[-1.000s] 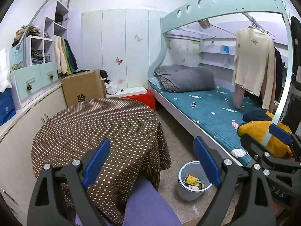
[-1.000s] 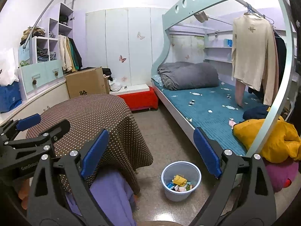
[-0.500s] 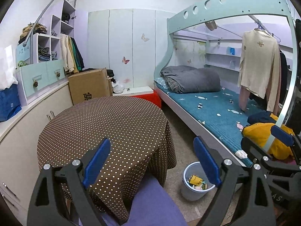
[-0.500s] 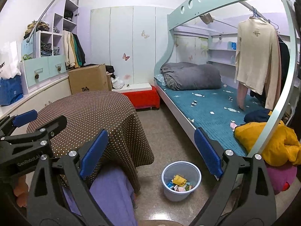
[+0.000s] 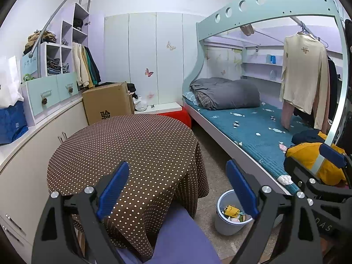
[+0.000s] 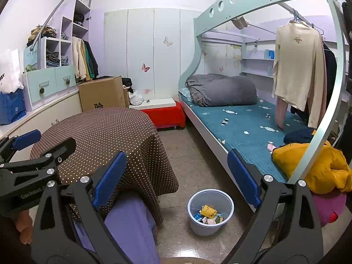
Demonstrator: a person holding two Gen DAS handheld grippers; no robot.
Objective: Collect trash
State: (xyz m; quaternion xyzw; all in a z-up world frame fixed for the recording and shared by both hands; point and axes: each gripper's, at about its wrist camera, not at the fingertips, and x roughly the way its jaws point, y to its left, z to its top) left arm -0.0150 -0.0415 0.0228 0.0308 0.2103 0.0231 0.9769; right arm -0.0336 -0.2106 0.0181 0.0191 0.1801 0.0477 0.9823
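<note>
From your left wrist camera, your left gripper (image 5: 177,187) stands wide with nothing between its blue pads, poised over the dotted round table (image 5: 123,149). The trash bin (image 5: 231,224) sits on the floor at about 5 o'clock, holding crumpled wrappers, just beside the bed (image 5: 242,127). Your right gripper (image 5: 316,165) shows at 3 o'clock.

From your right wrist camera, your right gripper (image 6: 176,176) is spread wide and empty. The trash bin (image 6: 210,226) sits at 6 o'clock between the table (image 6: 103,136) and bed (image 6: 237,123). Your left gripper (image 6: 44,140) shows at 9 o'clock.
</note>
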